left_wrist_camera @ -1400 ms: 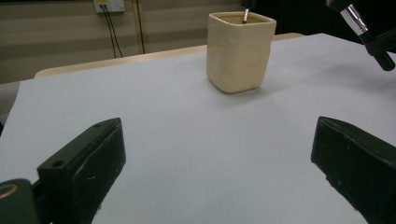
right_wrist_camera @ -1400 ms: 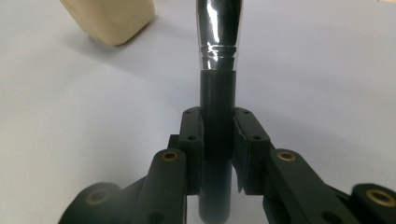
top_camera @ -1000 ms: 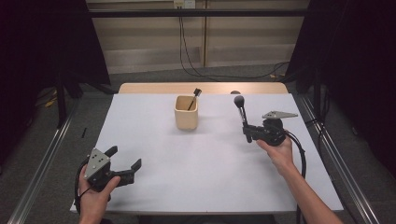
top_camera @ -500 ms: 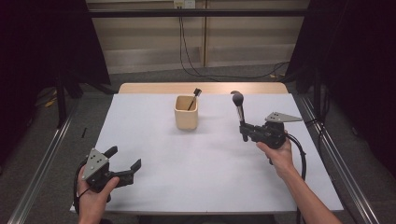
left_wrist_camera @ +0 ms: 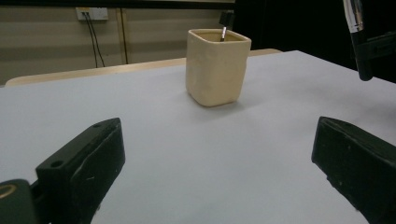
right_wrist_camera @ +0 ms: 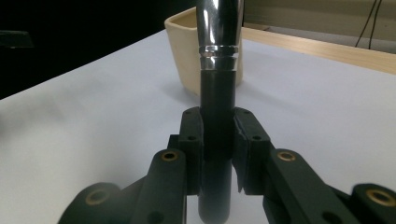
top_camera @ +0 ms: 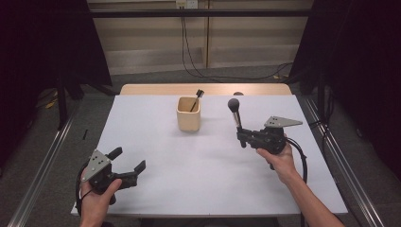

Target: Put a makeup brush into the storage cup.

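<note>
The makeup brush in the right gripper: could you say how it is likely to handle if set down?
The makeup brush looks rigid, with a smooth, perhaps slippery handle clamped in the right gripper. Being round, it would probably roll on the table. Its soft head likely gives.

Cup (top_camera: 188, 115) on table (top_camera: 208, 189), centre-far, small brush (top_camera: 194, 100) standing in it. Right gripper (top_camera: 240, 136) right of cup, nearer person, brush (top_camera: 235, 114) upright between its jaws. Left gripper (top_camera: 127, 164) at near-left table edge, well apart from cup. Wooden strip (top_camera: 142, 89) behind table's far edge.
</note>
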### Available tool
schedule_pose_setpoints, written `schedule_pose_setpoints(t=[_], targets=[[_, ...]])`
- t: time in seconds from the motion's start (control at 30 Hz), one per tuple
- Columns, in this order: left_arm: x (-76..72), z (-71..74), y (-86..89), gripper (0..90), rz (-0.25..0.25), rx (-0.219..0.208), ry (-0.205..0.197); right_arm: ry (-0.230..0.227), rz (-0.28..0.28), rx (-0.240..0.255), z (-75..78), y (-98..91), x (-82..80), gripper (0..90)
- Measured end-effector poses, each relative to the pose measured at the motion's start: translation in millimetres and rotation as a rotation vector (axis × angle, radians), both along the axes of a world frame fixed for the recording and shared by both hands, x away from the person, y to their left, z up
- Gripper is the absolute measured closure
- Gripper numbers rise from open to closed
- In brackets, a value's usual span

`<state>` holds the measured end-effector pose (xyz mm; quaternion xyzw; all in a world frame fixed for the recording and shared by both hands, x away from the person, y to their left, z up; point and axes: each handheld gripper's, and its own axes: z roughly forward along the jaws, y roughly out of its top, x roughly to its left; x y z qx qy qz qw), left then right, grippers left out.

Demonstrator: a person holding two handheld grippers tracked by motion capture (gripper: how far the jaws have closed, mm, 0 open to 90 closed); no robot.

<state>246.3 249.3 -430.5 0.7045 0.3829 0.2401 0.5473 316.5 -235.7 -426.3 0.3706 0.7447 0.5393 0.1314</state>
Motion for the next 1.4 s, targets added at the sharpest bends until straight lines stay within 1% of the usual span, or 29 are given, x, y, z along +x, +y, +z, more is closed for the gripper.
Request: schedule_pose_setpoints(t=[0.1,0.17,0.37,0.47,0.67,0.77,0.83,0.87,0.9,0.97,1.03,1.1,1.13,1.17,1.2,1.23,1.27,1.37,1.4], targets=[[-1.1,0.8,-5.0,2.6,-0.014,-0.003,0.010,-0.003,0.023,-0.003,0.4,5.5,-1.9,75.6],[-2.4,1.7,-9.0,2.6,-0.019,0.014,0.007,-0.002,0.037,-0.004,0.3,8.8,-4.0,75.6],[-3.0,4.3,-21.7,2.6,-0.067,0.014,0.004,-0.001,0.074,-0.005,0.7,18.4,-8.5,75.5],[-1.3,5.2,-29.6,2.5,-0.093,0.026,0.002,0.000,0.091,-0.007,0.4,23.4,-9.7,75.6],[4.8,9.4,-43.5,2.5,-0.124,0.036,-0.017,0.005,0.106,-0.007,-0.2,26.6,-11.8,75.5],[7.2,10.4,-52.0,2.5,-0.138,0.046,-0.020,0.005,0.114,-0.009,-0.4,28.5,-12.8,75.5],[8.2,11.4,-59.4,2.8,-0.134,0.040,-0.039,0.005,0.115,-0.012,-0.6,30.9,-13.5,75.5],[9.1,12.3,-63.2,3.1,-0.137,0.046,-0.040,0.003,0.119,-0.014,-0.9,32.1,-13.9,75.5],[10.8,13.5,-66.6,2.9,-0.152,0.044,-0.038,0.004,0.123,-0.017,-1.0,33.4,-14.5,75.5],[13.0,15.6,-73.1,2.8,-0.167,0.027,-0.032,0.004,0.130,-0.017,-1.0,35.2,-15.9,75.5],[14.5,17.5,-79.3,2.7,-0.176,0.032,-0.040,0.000,0.137,-0.016,-0.5,36.6,-16.9,75.5],[16.6,18.6,-85.3,2.6,-0.184,0.025,-0.044,-0.001,0.142,-0.013,-0.2,38.0,-18.0,75.5],[17.9,18.2,-88.1,2.6,-0.186,0.025,-0.054,-0.002,0.144,-0.009,-0.2,38.6,-18.4,75.4],[19.9,16.9,-90.9,2.6,-0.180,0.036,-0.064,-0.004,0.147,-0.008,-0.3,39.1,-18.7,75.5],[22.4,15.5,-93.1,2.6,-0.179,0.043,-0.058,-0.004,0.147,-0.007,-0.2,39.7,-18.8,75.5],[24.8,14.1,-95.5,2.4,-0.184,0.028,-0.051,-0.004,0.146,-0.005,-0.2,40.5,-18.6,75.4],[26.8,13.3,-98.2,2.4,-0.187,0.024,-0.046,-0.005,0.147,-0.002,-0.2,41.5,-18.3,75.4],[31.4,13.9,-107.9,2.4,-0.208,0.040,-0.057,-0.001,0.155,-0.001,-1.1,45.8,-17.7,75.5],[32.7,14.9,-111.0,2.4,-0.214,0.039,-0.058,0.000,0.161,-0.001,-1.6,47.4,-17.6,75.5]])
